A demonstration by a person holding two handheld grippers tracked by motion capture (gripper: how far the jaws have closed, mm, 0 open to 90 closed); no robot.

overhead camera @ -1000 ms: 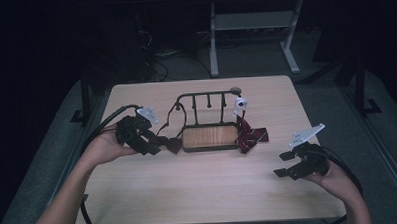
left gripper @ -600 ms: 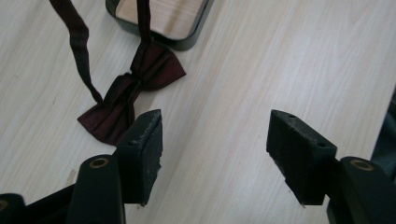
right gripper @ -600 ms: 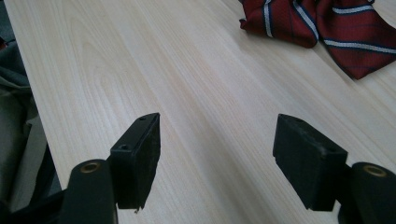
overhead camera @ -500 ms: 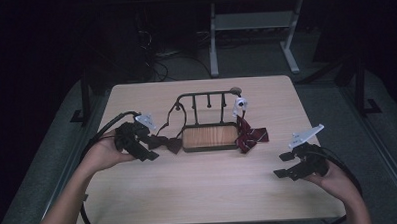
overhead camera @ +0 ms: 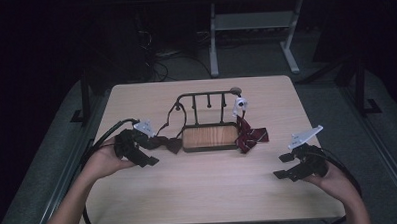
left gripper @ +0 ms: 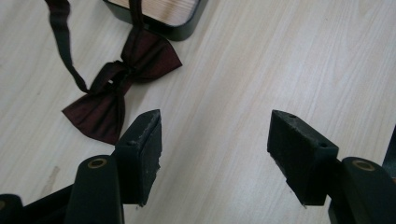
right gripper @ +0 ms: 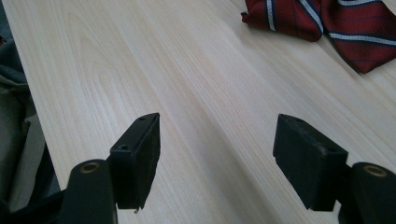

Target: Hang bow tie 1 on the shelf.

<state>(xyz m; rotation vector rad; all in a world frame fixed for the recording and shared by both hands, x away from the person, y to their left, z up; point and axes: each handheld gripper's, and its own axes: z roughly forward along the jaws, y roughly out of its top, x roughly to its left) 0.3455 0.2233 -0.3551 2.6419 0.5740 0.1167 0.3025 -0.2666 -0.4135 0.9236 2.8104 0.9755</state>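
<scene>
The dark bow tie (left gripper: 122,84) lies flat on the table (overhead camera: 204,187), at eleven o'clock from the left hand-held gripper (left gripper: 215,140), whose jaws stand wide and empty. Soft, light, floppy cloth; best pinched at its knot.

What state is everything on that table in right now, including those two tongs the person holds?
Left tongs: open, nothing between them, beside the bow tie.
Right tongs: open, empty, over bare table.
Dark bow tie: lying flat on the table, knotted, strap trailing toward the stand.
Striped tie: crumpled on the table, against the stand's right end.
Stand: upright, wooden base bare; a small white thing hangs on its rail.
Table: level.
</scene>
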